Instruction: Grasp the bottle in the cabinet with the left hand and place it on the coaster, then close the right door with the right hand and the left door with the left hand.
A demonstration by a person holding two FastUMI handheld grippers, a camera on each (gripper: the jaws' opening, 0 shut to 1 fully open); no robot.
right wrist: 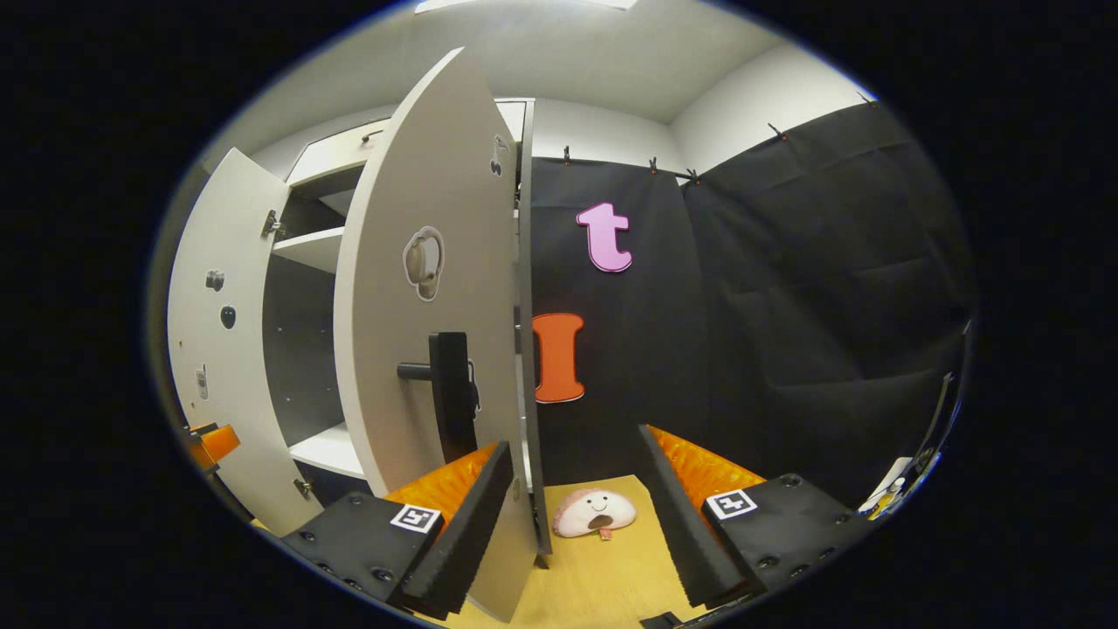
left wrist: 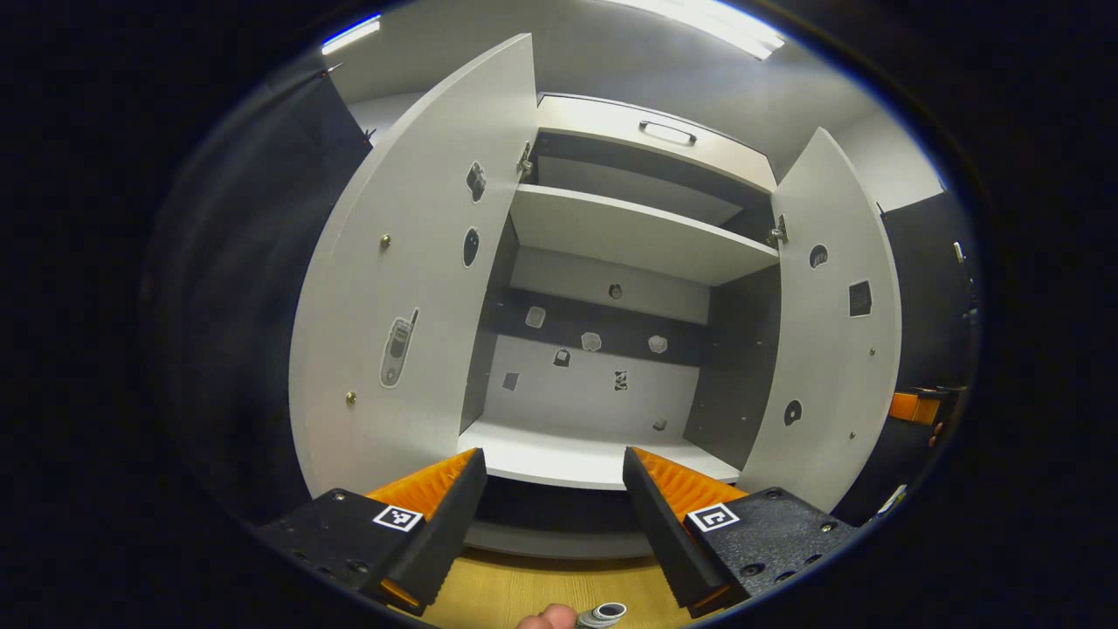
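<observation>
Right door [right wrist: 419,332] stands edge-on just left of the right gripper [right wrist: 572,515], nearer than the left one, whose fingers are spread and hold nothing.

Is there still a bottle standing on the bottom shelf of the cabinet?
No, in the left gripper view the bottom shelf of the open cabinet lies bare, with nothing standing on it.

Left tongs [left wrist: 553,489] agape; right tongs [right wrist: 572,489] agape.
</observation>
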